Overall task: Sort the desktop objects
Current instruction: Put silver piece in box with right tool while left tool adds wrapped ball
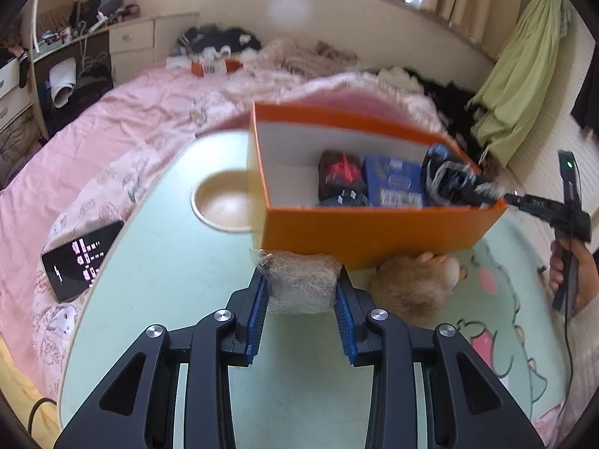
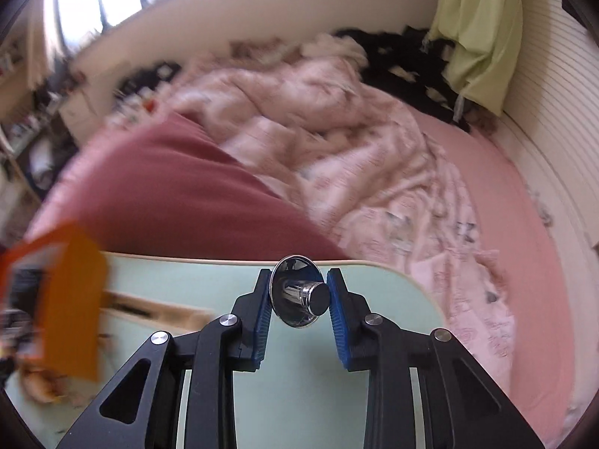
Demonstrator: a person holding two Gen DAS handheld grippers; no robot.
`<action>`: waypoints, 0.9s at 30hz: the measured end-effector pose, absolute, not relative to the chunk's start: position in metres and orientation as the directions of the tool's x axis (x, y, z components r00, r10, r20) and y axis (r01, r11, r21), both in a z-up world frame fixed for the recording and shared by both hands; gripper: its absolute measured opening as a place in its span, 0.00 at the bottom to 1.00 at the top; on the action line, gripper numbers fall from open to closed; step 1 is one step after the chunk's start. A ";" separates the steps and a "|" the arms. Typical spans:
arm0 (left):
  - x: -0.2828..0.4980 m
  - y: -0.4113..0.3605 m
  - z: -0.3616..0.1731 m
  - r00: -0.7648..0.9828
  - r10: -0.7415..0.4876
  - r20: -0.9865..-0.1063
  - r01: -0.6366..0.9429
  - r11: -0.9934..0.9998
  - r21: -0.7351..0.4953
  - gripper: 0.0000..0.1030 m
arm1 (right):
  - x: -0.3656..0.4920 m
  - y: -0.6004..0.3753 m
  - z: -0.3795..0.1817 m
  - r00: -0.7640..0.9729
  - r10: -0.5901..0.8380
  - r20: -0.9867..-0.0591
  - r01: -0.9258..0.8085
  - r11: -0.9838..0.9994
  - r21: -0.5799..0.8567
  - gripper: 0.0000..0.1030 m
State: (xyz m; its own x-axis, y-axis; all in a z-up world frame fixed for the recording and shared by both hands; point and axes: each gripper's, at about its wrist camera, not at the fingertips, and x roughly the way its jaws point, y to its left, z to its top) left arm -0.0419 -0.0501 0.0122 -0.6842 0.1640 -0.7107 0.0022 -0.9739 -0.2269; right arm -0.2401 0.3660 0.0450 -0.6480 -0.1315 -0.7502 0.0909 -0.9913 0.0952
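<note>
Carrying both items to the orange box (image 1: 374, 232) looks like the step in hand. The left claw (image 1: 301, 292) is closed on a wrapped wad of pale fibres (image 1: 301, 286), held just in front of the box's near wall. The right claw (image 2: 298, 295) is clamped on a shiny metal disc with a short stem (image 2: 299, 293) near the far edge of the green surface (image 2: 374, 292), the box well off to its left. To do it well, I would lift each item clear of the box's near wall before letting go, and put the disc into the empty white part of the box (the other end already holds a blue packet (image 1: 395, 183) and dark bits).

The box is blurred in both views. What the dark packets inside are I cannot tell. A furry toy (image 1: 411, 288) beside the box is partly hidden behind it. In the left view the right claw's tips cannot be picked out against the box's dark contents.
</note>
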 end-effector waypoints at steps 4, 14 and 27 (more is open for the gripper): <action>-0.022 -0.048 0.040 -0.792 0.071 -0.607 0.033 -0.987 -0.159 0.34 | -0.203 0.322 0.092 -0.684 -0.277 -0.675 0.253 -0.958 0.137 0.27; -0.098 -0.035 0.103 -0.737 0.201 -0.645 -0.081 -0.974 -0.211 0.56 | -0.175 0.183 0.137 -0.618 -0.493 -0.612 0.518 -0.841 0.155 0.46; -0.030 -0.052 0.060 -0.715 0.178 -0.676 -0.072 -0.981 -0.183 0.71 | -0.114 0.205 0.100 -0.589 -0.491 -0.642 0.496 -0.847 0.193 0.71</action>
